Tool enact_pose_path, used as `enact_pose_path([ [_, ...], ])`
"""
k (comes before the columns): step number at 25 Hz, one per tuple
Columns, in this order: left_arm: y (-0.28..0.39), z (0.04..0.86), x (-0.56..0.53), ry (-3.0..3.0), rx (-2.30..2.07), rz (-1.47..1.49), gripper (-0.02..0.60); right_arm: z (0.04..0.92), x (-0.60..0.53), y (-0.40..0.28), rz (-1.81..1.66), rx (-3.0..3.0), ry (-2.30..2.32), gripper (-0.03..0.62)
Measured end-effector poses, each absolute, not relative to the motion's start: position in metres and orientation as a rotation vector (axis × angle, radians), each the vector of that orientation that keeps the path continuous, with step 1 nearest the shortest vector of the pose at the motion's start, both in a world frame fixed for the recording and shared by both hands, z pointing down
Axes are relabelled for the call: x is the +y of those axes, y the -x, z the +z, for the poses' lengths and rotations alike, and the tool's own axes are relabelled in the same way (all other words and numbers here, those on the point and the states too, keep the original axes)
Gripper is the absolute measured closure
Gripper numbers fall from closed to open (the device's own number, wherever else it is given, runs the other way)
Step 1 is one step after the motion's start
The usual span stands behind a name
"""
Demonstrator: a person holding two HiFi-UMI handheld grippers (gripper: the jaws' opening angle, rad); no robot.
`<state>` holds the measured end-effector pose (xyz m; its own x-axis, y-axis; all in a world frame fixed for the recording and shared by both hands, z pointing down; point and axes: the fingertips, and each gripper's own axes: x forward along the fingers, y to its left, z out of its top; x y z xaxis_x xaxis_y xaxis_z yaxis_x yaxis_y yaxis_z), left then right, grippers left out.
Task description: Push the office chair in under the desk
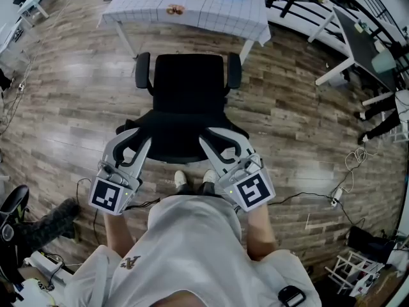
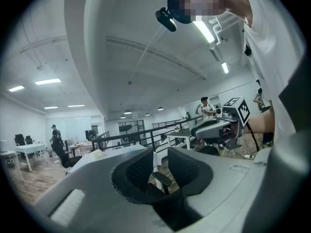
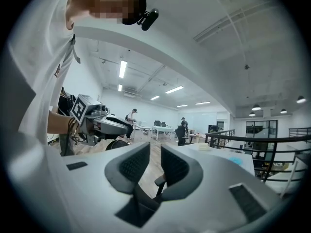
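Here, office chair faces desk, seemingly square-on.

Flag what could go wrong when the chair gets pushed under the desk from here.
1. The left gripper and the right gripper sit at the top of the chair with jaws apart, clamping nothing, so a push may slip off.
2. The right armrest lines up close to the desk leg and could catch on it or on the hanging tablecloth.
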<state>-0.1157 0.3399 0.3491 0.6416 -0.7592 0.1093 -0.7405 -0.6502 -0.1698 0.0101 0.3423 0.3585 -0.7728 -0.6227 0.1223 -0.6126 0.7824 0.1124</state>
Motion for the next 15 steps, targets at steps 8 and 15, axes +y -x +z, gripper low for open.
enact_pose_path([
  [8, 0.110, 0.350, 0.355, 2.798, 1.073, -0.289, 0.412, 0.361, 0.357, -0.006, -0.110, -2.843, -0.866, 0.448],
  [15, 0.102, 0.360, 0.370, 2.853, 0.864, -0.399, 0.335, 0.358, 0.370, 0.003, -0.198, -2.878, -0.703, 0.387],
])
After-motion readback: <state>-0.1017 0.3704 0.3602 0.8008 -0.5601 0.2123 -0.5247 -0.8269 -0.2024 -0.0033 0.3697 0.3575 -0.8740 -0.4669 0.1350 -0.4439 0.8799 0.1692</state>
